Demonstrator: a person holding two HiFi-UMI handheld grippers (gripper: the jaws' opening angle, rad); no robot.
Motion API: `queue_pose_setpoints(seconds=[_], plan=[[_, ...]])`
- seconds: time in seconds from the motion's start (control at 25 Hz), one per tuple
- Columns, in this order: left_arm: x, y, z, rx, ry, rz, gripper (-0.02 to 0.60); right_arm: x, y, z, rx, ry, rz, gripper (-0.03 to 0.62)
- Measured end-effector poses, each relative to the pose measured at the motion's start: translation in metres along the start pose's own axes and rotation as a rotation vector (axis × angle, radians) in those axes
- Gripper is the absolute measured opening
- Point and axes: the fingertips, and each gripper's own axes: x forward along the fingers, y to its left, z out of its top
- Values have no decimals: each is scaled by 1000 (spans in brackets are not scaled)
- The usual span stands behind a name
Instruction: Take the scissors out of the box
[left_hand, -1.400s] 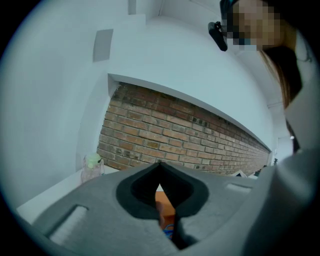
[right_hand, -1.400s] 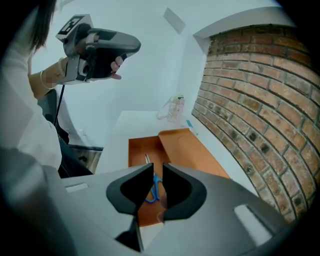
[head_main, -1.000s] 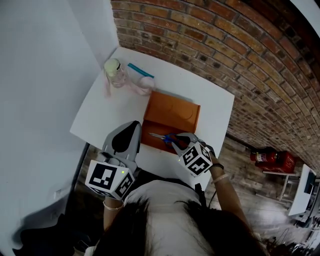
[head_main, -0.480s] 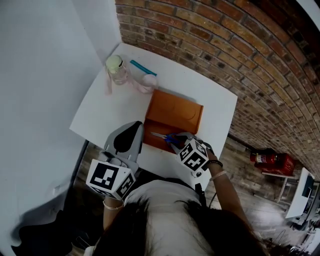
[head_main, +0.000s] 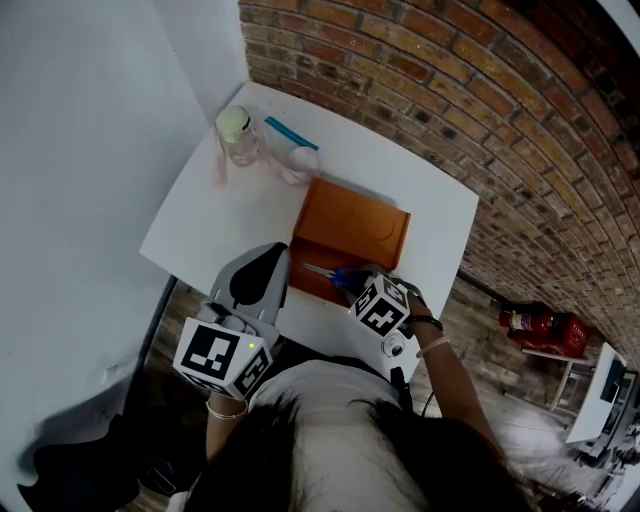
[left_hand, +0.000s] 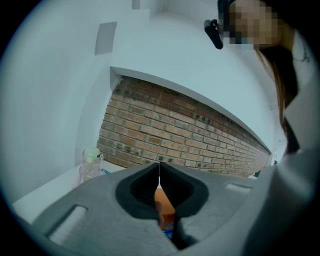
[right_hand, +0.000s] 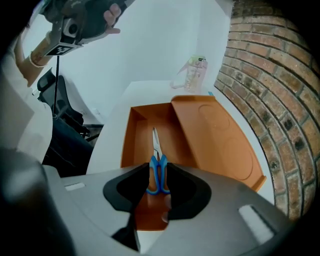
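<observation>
An orange box (head_main: 306, 258) lies open on the white table (head_main: 220, 215), its lid (head_main: 356, 222) folded back toward the brick wall. Blue-handled scissors (head_main: 328, 272) lie inside, blades pointing left. My right gripper (head_main: 352, 284) points steeply down over the handles. In the right gripper view the scissors (right_hand: 158, 167) sit between the jaws of my right gripper (right_hand: 157, 182), which are opening, with a gap on each side. My left gripper (head_main: 264, 264) hovers at the table's near edge, left of the box. In its own view the left gripper (left_hand: 159, 172) is shut on nothing.
A clear bottle with a pale lid (head_main: 237, 135), a teal stick (head_main: 292, 133) and a pinkish strap and cup (head_main: 298, 161) sit at the table's far left corner. A brick wall runs behind, a white wall stands at the left. A red extinguisher (head_main: 540, 322) lies on the floor.
My right gripper has dropped closer to the scissors in the box and tilted more steeply down. The left gripper has stayed where it was.
</observation>
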Motion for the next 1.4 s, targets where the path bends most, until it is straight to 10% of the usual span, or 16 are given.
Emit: queue_pose_setpoints(seconds=[1.4], plan=[[5, 9, -6, -23, 12, 24, 3, 41, 2, -17, -56, 257, 59, 147]])
